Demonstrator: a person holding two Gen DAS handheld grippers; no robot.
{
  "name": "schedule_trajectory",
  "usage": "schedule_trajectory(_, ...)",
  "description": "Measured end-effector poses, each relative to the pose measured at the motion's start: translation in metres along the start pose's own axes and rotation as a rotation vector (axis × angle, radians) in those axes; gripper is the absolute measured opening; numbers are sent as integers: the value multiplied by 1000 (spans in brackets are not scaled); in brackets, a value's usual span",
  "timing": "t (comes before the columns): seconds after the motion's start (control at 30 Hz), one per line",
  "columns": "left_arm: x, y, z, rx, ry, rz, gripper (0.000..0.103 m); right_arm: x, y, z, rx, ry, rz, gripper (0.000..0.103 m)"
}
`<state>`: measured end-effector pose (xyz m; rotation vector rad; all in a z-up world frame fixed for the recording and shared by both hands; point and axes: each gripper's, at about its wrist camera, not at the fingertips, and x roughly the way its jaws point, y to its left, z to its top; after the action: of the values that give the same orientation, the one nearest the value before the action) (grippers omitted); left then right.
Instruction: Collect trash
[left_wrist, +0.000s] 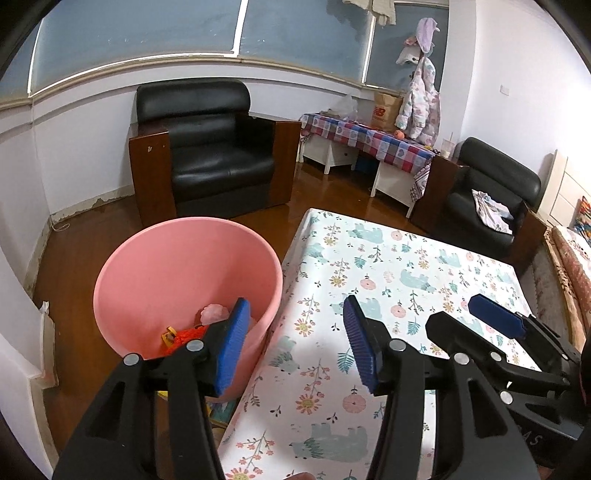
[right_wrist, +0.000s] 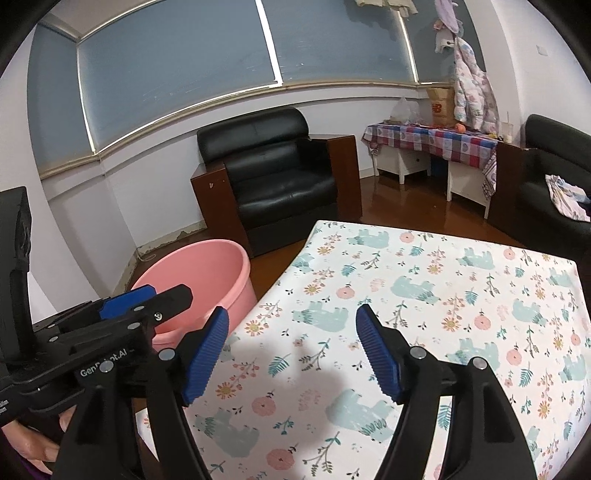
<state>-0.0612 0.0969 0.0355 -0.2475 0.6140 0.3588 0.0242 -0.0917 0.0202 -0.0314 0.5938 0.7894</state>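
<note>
1. The task is judged nearly or fully done — trash is seen lying in the bottom of the round pink plastic bin (left_wrist: 184, 280): an orange crumpled wrapper (left_wrist: 183, 338) and a pale pink crumpled wad (left_wrist: 216, 314).
2. No trash is seen on the table covered with a white floral, bear-printed cloth (left_wrist: 388, 266).
3. The left gripper (left_wrist: 291, 343) is held with its fingers spread wide, nothing between them, straddling the bin's rim and the table edge.
4. The right gripper (right_wrist: 291, 350) is likewise spread and empty, above the cloth.
5. The bin's contents are shown only by the left wrist view — from the right, just its inner wall is seen.
</note>
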Motion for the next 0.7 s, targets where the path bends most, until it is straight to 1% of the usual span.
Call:
schedule_trajectory(0.3, -5, -7, -2, 21, -7, -7, 53, -13, -16, -5, 42, -11, -13, 73)
schedule_trajectory(0.7, -12, -16, -4, 41, -22, -9, 53, -27, -22, -7, 67, -24, 0, 77)
